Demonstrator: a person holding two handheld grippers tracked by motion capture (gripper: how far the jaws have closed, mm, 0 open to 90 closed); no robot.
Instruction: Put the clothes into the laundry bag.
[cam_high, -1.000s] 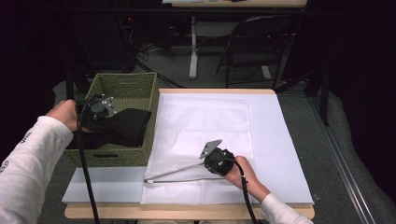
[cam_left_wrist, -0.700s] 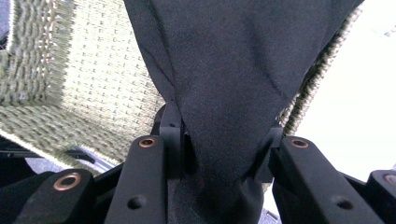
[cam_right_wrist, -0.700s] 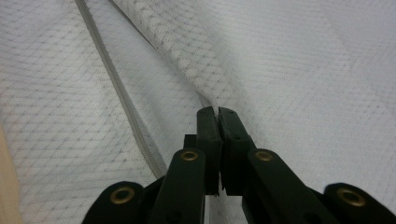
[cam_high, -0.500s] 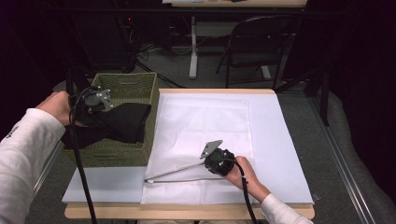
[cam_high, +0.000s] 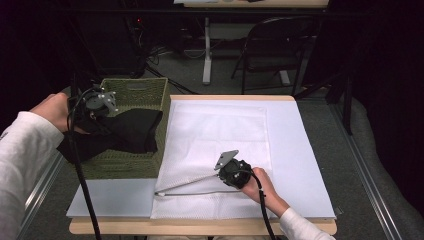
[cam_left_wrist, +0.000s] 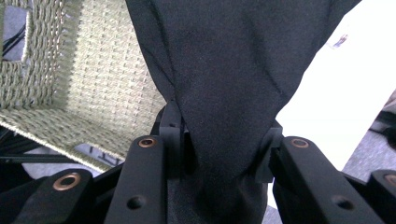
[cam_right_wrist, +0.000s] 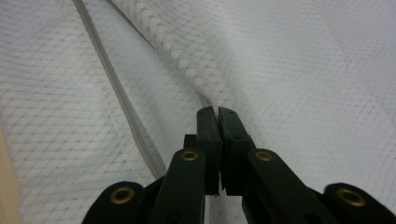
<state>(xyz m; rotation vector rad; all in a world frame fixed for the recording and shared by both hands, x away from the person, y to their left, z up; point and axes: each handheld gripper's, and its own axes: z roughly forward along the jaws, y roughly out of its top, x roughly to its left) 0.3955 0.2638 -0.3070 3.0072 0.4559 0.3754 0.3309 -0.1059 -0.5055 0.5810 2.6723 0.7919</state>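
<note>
The black cloth (cam_high: 127, 132) hangs from the left gripper (cam_high: 102, 117), its long axis running from the jaws out toward the white mesh bag (cam_high: 215, 135), sagging across the near right corner of the green woven basket (cam_high: 135, 90). A second fold of it trails back under the gripper, toward the person's sleeve. In the left gripper view the cloth (cam_left_wrist: 224, 79) spreads out ahead of the jaws as a wide dark sheet, narrowing to a bunched neck where the two black jaws clamp it from either side; the basket wall (cam_left_wrist: 93, 84) lies to the left of that neck and the pale table surface (cam_left_wrist: 345, 88) to its right.

The left hand (cam_high: 55, 110) is raised over the basket's left edge, wrist level, the gripper pointing across toward the bag.

The right gripper (cam_high: 225, 172) lies low on the bag's near part, the right hand (cam_high: 262, 185) behind it with the forearm coming up from the table's near edge. Its jaws point left and slightly toward the person. In the right gripper view they are pressed together on a pinch of the bag's mesh (cam_right_wrist: 215, 112), from which a raised fold runs straight ahead and up to the left. The bag's zipper (cam_high: 192, 192) runs just beside the jaws, on their left, almost parallel to that fold.
</note>
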